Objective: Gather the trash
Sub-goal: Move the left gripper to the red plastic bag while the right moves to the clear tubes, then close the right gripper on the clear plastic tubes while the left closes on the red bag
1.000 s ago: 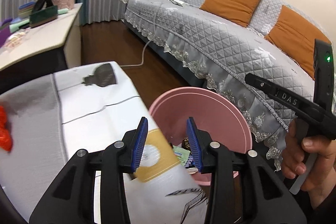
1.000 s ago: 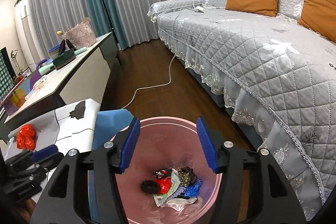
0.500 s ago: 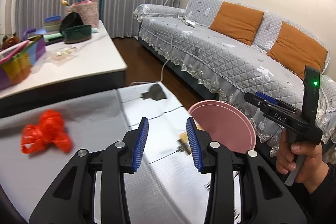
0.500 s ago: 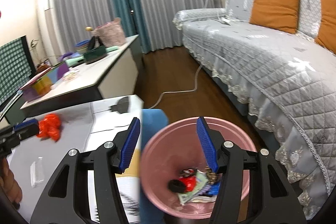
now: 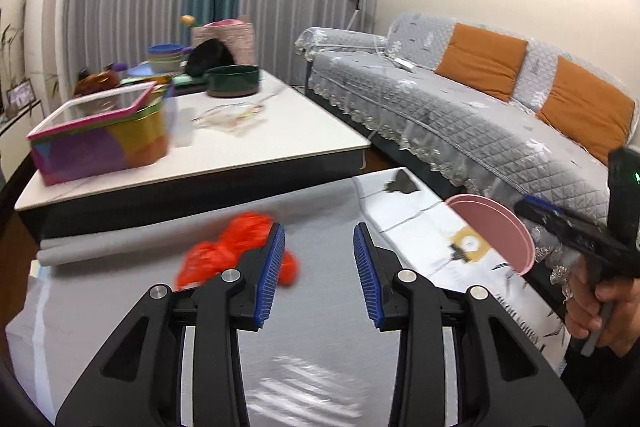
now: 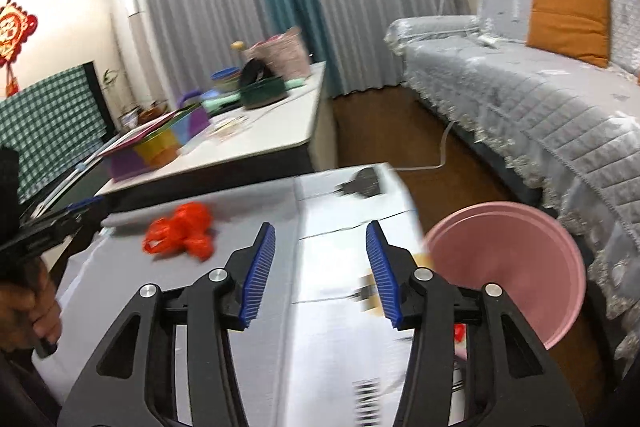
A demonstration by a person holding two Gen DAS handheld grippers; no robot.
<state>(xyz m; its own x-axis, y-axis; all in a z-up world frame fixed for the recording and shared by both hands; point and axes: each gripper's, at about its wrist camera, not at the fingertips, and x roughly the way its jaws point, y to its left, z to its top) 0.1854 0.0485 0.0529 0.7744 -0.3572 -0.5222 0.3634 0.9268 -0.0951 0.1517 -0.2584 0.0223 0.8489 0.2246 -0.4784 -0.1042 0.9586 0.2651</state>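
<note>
A crumpled orange plastic bag [image 5: 224, 251] lies on the grey low table [image 5: 320, 327], just beyond and left of my left gripper [image 5: 319, 267], which is open and empty. It shows in the right wrist view [image 6: 180, 233] too, left of my right gripper [image 6: 320, 267], which is open and empty above the table. The pink trash bin [image 6: 508, 259] stands by the table's right edge, with some trash inside; it also shows in the left wrist view [image 5: 500, 227].
A white coffee table [image 5: 248, 143] behind carries a colourful box [image 5: 100, 139], a green bowl [image 5: 232, 81] and other items. A grey sofa [image 5: 460, 123] with orange cushions runs along the right. A dark paper scrap [image 6: 360, 183] lies at the table's far edge.
Both grippers have swung left, away from the pink bin and toward the table. The orange bag has come closer to the left gripper. Both stay open.
</note>
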